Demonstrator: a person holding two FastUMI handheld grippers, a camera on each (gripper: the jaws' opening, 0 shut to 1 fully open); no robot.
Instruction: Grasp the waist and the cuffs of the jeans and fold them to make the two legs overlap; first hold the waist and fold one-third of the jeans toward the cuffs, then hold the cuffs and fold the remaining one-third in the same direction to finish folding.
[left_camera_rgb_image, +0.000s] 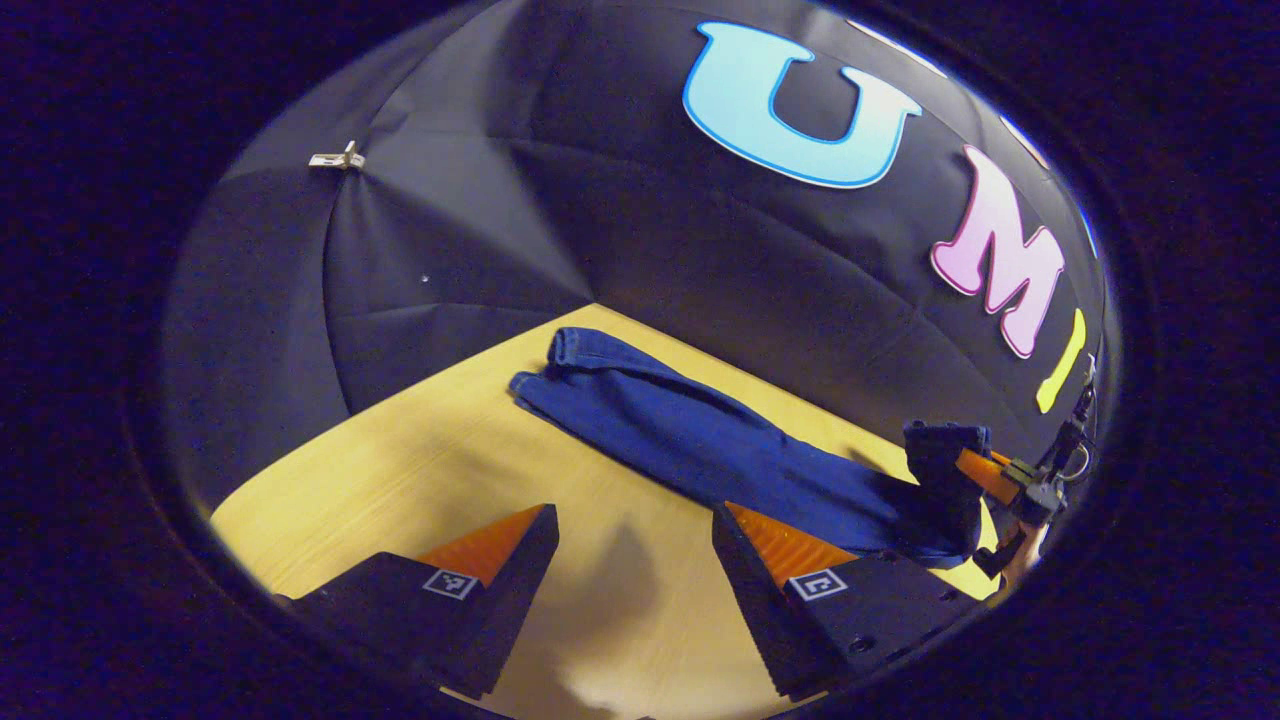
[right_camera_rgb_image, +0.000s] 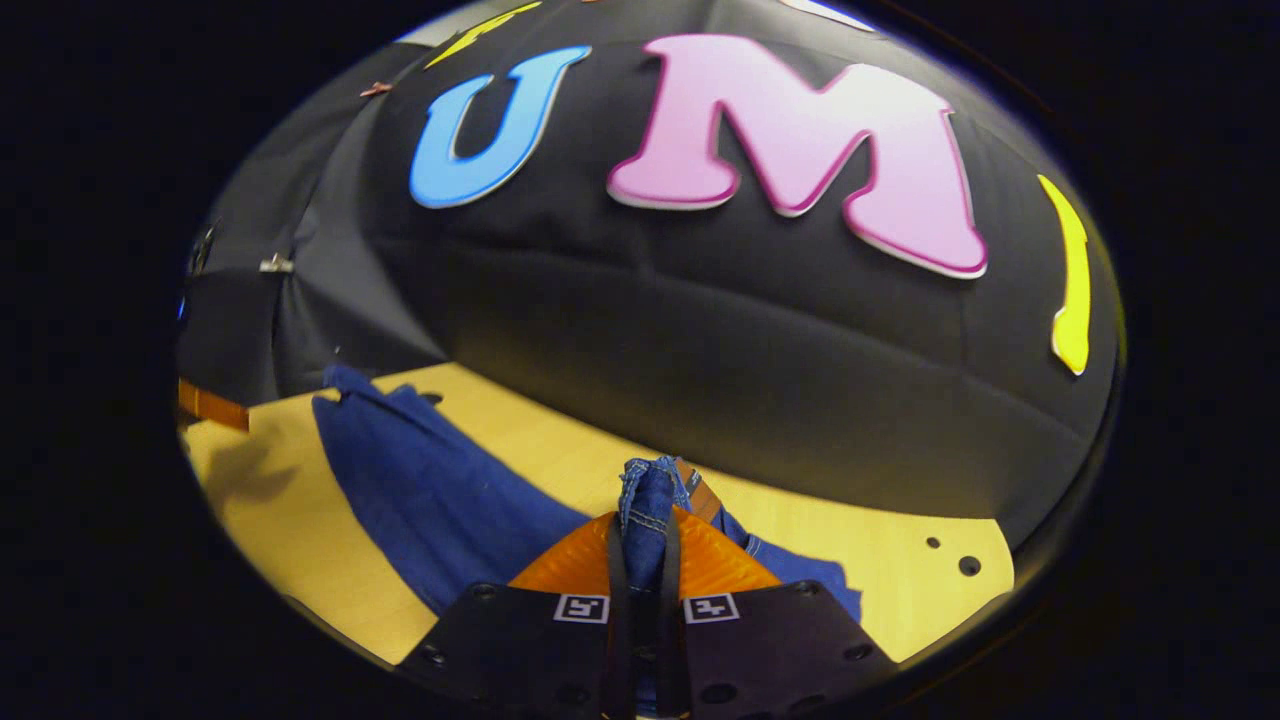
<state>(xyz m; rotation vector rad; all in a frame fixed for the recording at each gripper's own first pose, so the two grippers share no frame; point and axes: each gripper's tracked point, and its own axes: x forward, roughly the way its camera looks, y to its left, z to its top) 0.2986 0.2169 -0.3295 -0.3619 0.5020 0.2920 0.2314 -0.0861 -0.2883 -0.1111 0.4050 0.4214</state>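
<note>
Our right claw (right_camera_rgb_image: 640, 555) is clamped on a bunched fold of the jeans (right_camera_rgb_image: 430, 500), both fingers pressing the denim at what looks like the waist end, which stands lifted off the bench (right_camera_rgb_image: 880, 560). Our left claw (left_camera_rgb_image: 630, 545) gapes wide with nothing between its fingers, hovering over bare bench (left_camera_rgb_image: 400, 470).

In the left gripper view the jeans (left_camera_rgb_image: 690, 440) lie as one long strip, their long axis running from the far cuffs (left_camera_rgb_image: 570, 350) near the wall down toward the right claw (left_camera_rgb_image: 975, 465) at the right edge. The cloth sits ahead and to the right of the left claw, near its right finger but apart from it. We judge the cuffs are the left claw's business, being well away from the right one.

The left gripper view gives us the whole length and the cuff end. The right gripper view gives the grip itself, close up, with the denim trailing off to the left.
</note>
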